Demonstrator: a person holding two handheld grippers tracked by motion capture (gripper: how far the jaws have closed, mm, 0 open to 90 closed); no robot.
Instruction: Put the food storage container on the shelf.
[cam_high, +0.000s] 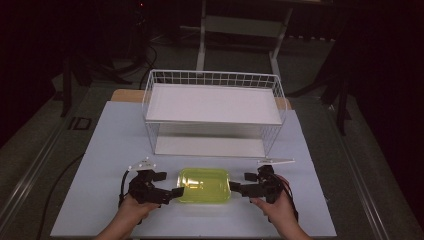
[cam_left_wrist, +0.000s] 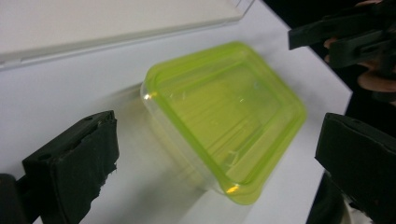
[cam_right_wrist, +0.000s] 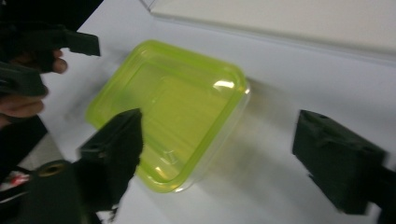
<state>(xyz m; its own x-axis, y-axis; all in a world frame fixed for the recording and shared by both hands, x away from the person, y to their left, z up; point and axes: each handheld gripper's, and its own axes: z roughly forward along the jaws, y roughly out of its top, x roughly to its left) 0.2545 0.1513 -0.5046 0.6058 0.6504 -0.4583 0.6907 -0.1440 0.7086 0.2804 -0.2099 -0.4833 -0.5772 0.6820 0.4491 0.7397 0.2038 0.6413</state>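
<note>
Flanking a green-lidded container (cam_high: 204, 185), left gripper (cam_high: 170, 192) and right gripper (cam_high: 239, 188), fingers released, no legible writing.

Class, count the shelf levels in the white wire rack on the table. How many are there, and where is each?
2: an upper white shelf board inside the wire basket top, and a lower white board resting near the table. None appear hidden.

High view: fixed overhead, on the person's side, facing forward and down; whole table (cam_high: 115, 150) in frame, wire shelf (cam_high: 215, 110) upper centre. Left gripper view: low, close, looking rightward across the green-lidded container (cam_left_wrist: 224, 116) at frame centre. Right gripper view: low, close, looking back from the opposite side. All three share the container.
</note>
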